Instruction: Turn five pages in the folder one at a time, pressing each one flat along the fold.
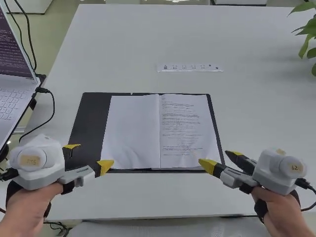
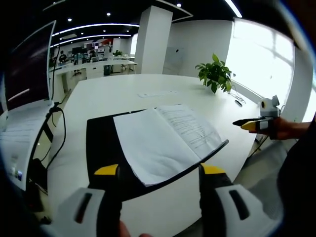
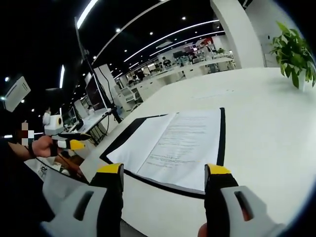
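Folder (image 1: 91, 123) lies open flat on white tabletop (image 1: 148, 39), near front edge, black cover showing round the paper; left page (image 1: 131, 131) blank, right page (image 1: 182, 128) printed text, fold runs down the middle. Left hand-held gripper (image 1: 88, 156) held in a hand at the folder's near-left corner, jaws wide, nothing between them but the corner area, one yellow tip over the cover's left margin, the other at the near edge by the blank page's corner; contact cannot tell. In left gripper view the folder (image 2: 101, 138) sits just beyond its own jaws (image 2: 159, 170), and the right hand-held gripper (image 2: 252, 124) shows off to the side. Right hand-held gripper (image 1: 220, 159) sits by the near-right corner, jaws wide, holding nothing, one tip just beside the near edge. Right gripper view: own jaws (image 3: 163, 169) frame the printed page, folder (image 3: 222, 133) ahead. Laptop (image 1: 12, 74) with cable (image 1: 49, 106) at left, plant (image 1: 306, 34) far right, small printed strip (image 1: 190, 67) beyond the folder
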A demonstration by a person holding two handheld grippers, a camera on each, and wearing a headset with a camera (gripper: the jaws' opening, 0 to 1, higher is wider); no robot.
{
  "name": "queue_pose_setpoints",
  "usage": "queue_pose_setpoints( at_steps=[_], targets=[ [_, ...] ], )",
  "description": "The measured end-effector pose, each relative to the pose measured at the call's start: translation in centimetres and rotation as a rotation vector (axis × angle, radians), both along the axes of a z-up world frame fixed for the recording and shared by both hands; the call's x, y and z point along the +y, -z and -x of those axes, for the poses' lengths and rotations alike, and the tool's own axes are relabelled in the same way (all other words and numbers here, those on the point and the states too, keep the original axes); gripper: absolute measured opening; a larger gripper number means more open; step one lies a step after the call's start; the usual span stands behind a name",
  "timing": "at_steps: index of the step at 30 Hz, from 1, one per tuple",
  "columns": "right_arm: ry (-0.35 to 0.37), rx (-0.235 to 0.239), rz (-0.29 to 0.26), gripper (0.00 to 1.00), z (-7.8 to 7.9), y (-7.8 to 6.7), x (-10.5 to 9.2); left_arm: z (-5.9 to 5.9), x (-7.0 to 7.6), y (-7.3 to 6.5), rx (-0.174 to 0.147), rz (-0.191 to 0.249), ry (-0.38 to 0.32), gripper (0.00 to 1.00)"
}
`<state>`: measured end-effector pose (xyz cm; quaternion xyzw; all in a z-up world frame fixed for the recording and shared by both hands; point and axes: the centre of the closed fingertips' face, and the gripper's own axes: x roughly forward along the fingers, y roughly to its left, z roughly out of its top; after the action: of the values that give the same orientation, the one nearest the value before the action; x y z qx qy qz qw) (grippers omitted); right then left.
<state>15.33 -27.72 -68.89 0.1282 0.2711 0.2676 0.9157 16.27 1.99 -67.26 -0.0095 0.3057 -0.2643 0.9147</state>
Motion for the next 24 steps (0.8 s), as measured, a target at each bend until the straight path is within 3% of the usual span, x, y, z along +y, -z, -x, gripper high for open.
queue_pose_setpoints(
  at_steps=[3,8,18,24],
  targets=[
    [0.013,0.005,0.013,0.69,0.4,0.3,-0.7,0.3,0.0,0.3,0.02,0.0,-0.002,0.66],
    [0.011,0.012,0.022,0.71,0.9,0.3,-1.0,0.2,-0.2,0.2,0.018,0.009,-0.006,0.67],
    [0.041,0.004,0.005,0.71,0.9,-0.1,-2.2,1.1,-1.6,1.0,0.058,-0.009,0.04,0.67],
    [0.044,0.008,0.006,0.71,1.2,0.0,-2.9,0.7,-2.9,0.7,0.061,-0.008,0.06,0.66]
  ],
)
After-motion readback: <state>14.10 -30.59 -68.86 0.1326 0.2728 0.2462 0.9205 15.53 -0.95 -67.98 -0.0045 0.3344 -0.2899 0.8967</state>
